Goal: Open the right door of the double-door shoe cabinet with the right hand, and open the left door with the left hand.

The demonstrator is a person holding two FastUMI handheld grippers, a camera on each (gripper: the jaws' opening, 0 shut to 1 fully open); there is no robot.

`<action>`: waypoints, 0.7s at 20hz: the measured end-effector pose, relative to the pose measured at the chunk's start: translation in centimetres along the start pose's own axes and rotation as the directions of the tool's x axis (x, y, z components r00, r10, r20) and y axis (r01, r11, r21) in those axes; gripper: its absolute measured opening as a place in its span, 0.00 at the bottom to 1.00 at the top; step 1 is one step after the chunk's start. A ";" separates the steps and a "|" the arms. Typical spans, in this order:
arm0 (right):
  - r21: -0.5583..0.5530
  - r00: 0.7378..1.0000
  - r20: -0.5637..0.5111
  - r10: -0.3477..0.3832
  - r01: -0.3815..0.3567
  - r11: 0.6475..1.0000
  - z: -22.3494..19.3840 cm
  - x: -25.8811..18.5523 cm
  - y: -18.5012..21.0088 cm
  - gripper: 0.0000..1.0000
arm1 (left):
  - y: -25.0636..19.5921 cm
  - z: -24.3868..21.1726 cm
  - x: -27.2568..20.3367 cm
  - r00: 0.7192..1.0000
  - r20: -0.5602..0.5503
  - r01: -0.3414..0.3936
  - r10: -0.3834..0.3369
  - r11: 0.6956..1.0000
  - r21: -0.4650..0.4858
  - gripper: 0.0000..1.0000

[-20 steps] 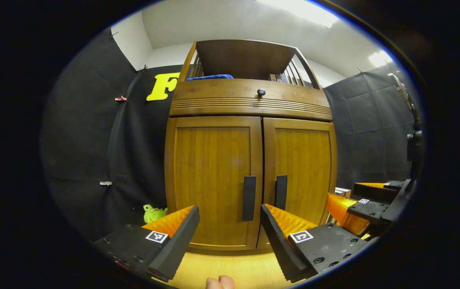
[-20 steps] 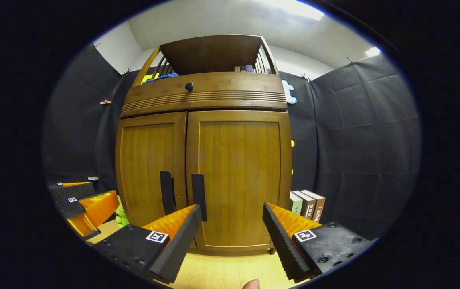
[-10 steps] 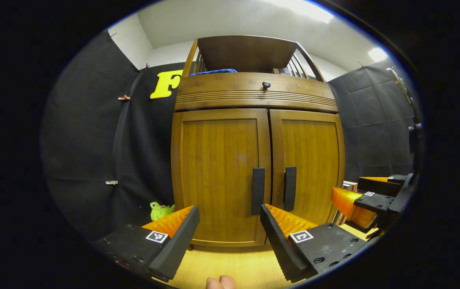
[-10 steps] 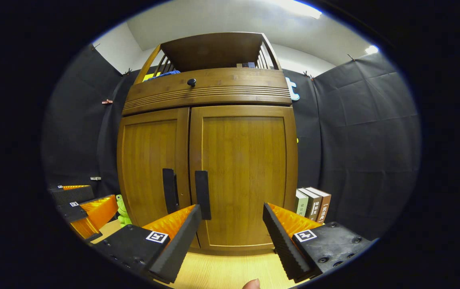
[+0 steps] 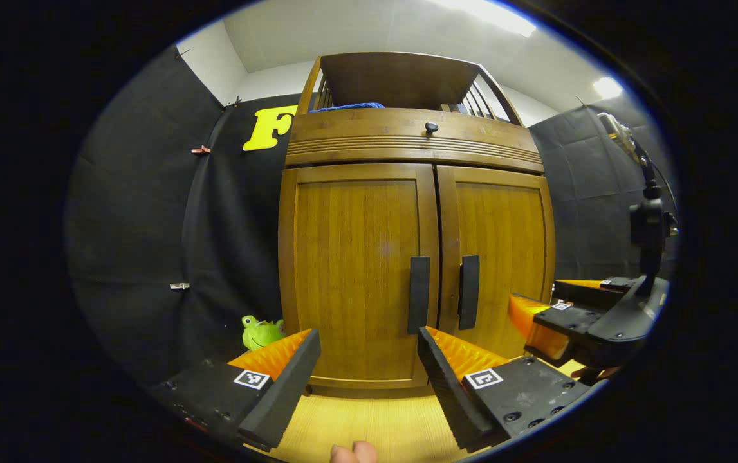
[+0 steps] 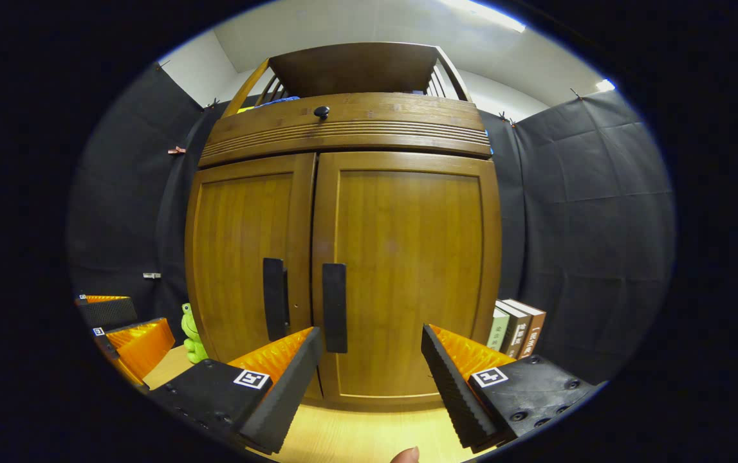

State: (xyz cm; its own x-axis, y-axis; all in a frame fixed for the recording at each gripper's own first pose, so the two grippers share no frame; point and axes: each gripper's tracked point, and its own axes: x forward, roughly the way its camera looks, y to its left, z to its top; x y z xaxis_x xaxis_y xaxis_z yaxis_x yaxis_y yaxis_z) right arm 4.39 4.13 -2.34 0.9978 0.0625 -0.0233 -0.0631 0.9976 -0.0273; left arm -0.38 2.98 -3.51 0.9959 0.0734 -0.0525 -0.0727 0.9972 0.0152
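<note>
Both doors shut: right gripper (image 6: 372,350) and left gripper (image 5: 369,350) are facing the cabinet (image 6: 407,257) handles, jaws spread wide, holding nothing, readying pulls.

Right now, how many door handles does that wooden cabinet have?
2. The left door's handle and the right door's handle are upright bars flanking the centre seam of the cabinet. The small knob above sits on the top panel.

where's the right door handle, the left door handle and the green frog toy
right door handle (image 6: 334,307), right gripper view, middle of the dark vertical bar
left door handle (image 5: 418,294), left gripper view, middle of the dark vertical bar
green frog toy (image 5: 262,332), left gripper view, on its body, left of the cabinet base
</note>
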 end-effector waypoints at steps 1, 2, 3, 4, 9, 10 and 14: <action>0.003 1.000 0.006 0.009 -0.009 1.000 0.0 0.5 0.6 0.98 | 0.2 0.0 -0.3 1.000 0.002 -0.008 0.008 1.000 0.005 0.95; 0.004 1.000 0.005 0.020 -0.020 1.000 0.0 0.9 1.3 0.98 | 0.5 0.3 -0.4 1.000 0.007 -0.016 0.016 1.000 0.009 0.95; 0.004 0.999 0.001 0.034 -0.034 0.999 0.0 1.4 2.1 0.98 | 0.9 0.4 -0.3 1.000 0.011 -0.021 0.021 1.000 0.007 0.95; 0.003 0.999 0.001 0.046 -0.046 0.999 -0.1 1.9 2.8 0.98 | 1.2 0.4 -0.3 1.000 0.011 -0.023 0.023 1.000 -0.003 0.95; 0.012 0.998 -0.011 0.059 -0.059 0.998 -1.1 5.1 4.7 0.98 | 2.2 0.4 -0.2 0.999 0.015 -0.033 0.033 0.999 -0.006 0.93; 0.013 0.998 -0.028 0.060 -0.060 0.998 -1.8 5.7 4.9 0.98 | 2.4 0.4 -0.2 0.999 0.014 -0.036 0.036 0.999 -0.013 0.94; 0.010 0.997 -0.081 0.005 -0.005 1.000 -3.9 8.7 3.1 0.98 | 2.9 0.6 -0.1 0.999 0.023 -0.043 0.044 0.999 -0.016 0.93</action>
State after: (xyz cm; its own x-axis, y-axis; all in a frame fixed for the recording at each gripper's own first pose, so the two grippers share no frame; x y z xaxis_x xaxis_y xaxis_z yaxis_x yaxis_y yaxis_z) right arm 12.82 7.64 -6.57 0.9924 0.0654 -0.1045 -0.0675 0.9976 -0.0175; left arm -0.70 5.82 -2.89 0.9928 0.1165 -0.0292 -0.1166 0.9932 0.0010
